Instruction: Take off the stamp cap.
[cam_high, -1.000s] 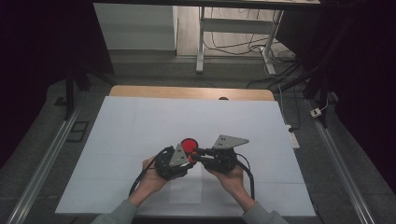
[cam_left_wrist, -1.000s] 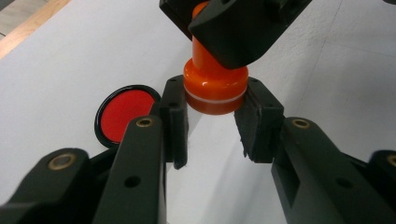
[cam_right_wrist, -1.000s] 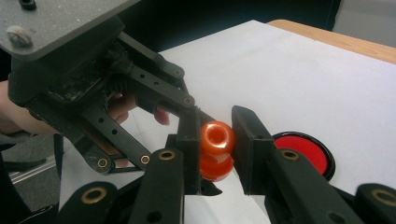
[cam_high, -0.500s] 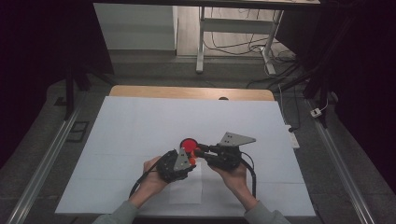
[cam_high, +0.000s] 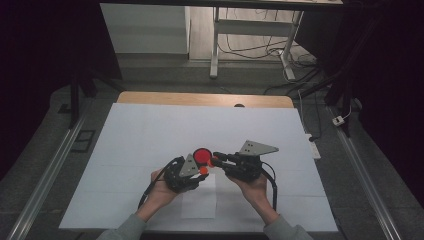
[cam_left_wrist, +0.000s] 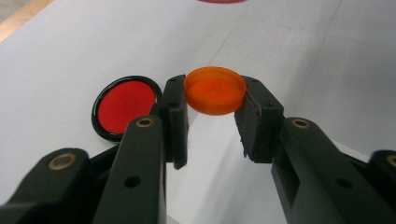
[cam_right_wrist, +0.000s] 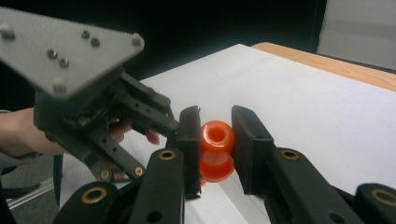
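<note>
Left gripper view: orange cap (cam_left_wrist: 215, 90) pinched flat, open side down.

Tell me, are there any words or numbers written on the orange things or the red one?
None: no words, numbers or signs can be read.
Orange cap in the left claw: plain, no print.
Orange spool-shaped piece in the right claw: plain.
Red disc with a black rim on the white table cover: plain.
Grey three-cornered plate: only screws, no lettering.
</note>
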